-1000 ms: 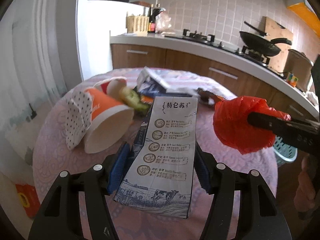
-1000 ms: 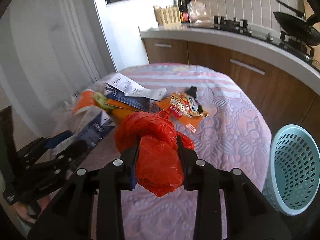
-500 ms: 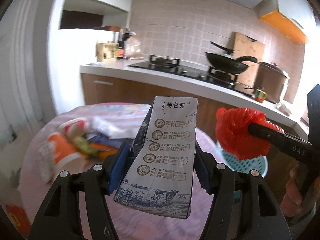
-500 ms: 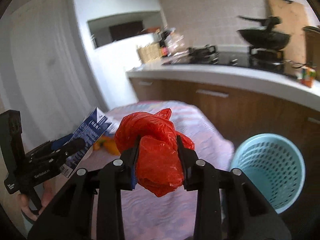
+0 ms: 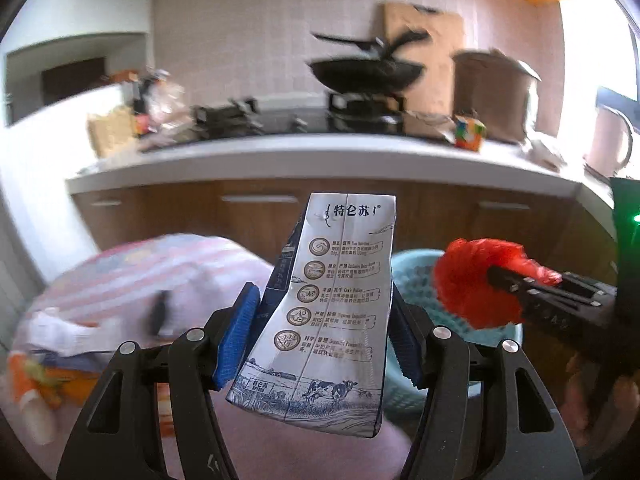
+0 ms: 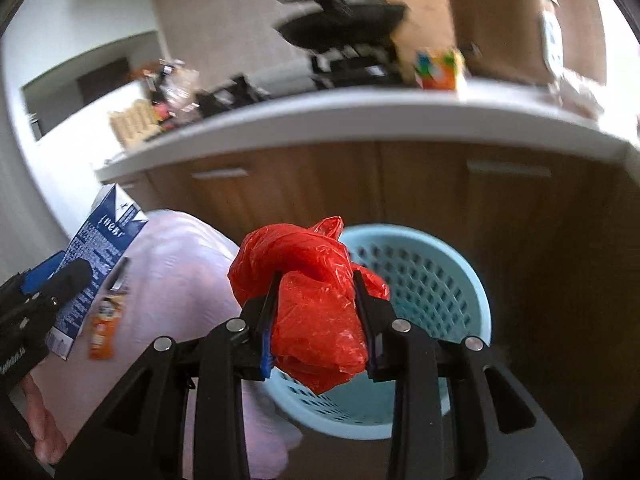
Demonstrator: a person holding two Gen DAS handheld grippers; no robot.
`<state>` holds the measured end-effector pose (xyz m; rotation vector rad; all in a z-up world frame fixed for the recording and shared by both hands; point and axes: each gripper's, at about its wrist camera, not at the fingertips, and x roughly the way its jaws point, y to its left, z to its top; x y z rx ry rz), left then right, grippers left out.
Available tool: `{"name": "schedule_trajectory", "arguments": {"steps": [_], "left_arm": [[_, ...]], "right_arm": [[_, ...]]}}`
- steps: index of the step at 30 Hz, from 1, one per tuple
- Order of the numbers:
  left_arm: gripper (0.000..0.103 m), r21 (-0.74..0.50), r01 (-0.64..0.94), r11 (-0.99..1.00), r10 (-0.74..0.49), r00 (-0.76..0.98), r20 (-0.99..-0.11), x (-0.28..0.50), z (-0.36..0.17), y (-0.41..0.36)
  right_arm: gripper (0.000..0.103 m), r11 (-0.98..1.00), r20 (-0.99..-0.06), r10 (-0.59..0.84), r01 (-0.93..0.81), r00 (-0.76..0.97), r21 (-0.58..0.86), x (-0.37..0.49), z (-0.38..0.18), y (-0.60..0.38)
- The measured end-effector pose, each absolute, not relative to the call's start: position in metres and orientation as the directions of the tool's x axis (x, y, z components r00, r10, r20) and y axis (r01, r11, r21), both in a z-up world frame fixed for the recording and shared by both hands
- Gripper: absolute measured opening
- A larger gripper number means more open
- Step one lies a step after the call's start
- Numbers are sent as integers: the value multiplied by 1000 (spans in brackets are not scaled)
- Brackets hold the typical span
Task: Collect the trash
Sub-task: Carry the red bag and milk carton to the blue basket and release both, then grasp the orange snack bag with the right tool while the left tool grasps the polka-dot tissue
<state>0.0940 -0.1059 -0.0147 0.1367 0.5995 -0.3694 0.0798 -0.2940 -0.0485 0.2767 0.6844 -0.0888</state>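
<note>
My left gripper [image 5: 320, 332] is shut on a flattened blue and white milk carton [image 5: 336, 312], held upright above the table edge. The carton also shows at the left of the right wrist view [image 6: 100, 248]. My right gripper [image 6: 316, 312] is shut on a crumpled red plastic bag [image 6: 316, 304], held above the near rim of the light blue perforated waste basket [image 6: 432, 280]. In the left wrist view the red bag [image 5: 472, 284] hangs to the right of the carton, in front of the basket [image 5: 412, 284].
The round table with a pink patterned cloth [image 5: 160, 272] lies to the left, with leftover wrappers and a cup [image 5: 44, 376] on it. An orange snack wrapper [image 6: 104, 332] lies near its edge. Wooden kitchen cabinets and a white counter [image 5: 320, 160] stand behind the basket.
Both grippers have swung right, away from the trash pile on the table, toward the blue basket. The red bag is now over the basket's near rim. Both grips are unchanged.
</note>
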Motion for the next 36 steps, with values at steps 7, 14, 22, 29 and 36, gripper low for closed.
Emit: {"name": "schedule_trajectory", "arguments": {"steps": [7, 14, 22, 29, 36], "left_arm": [[60, -85, 470, 879, -392, 610, -688, 133, -66, -159], [74, -144, 446, 884, -406, 576, -709, 153, -82, -161], [76, -175, 407, 897, -408, 606, -683, 148, -71, -135], [76, -187, 380, 906, -404, 646, -648, 138, -53, -106], [76, -188, 286, 940, -341, 752, -565, 106, -18, -44]], "right_arm": [[31, 928, -750, -22, 292, 661, 230, 103, -95, -332], [41, 914, -794, -12, 328, 608, 238, 111, -118, -345], [50, 925, -775, -24, 309, 631, 222, 108, -108, -340], [50, 946, -729, -8, 240, 684, 215, 103, -75, -313], [50, 977, -614, 75, 67, 786, 204, 95, -25, -244]]}}
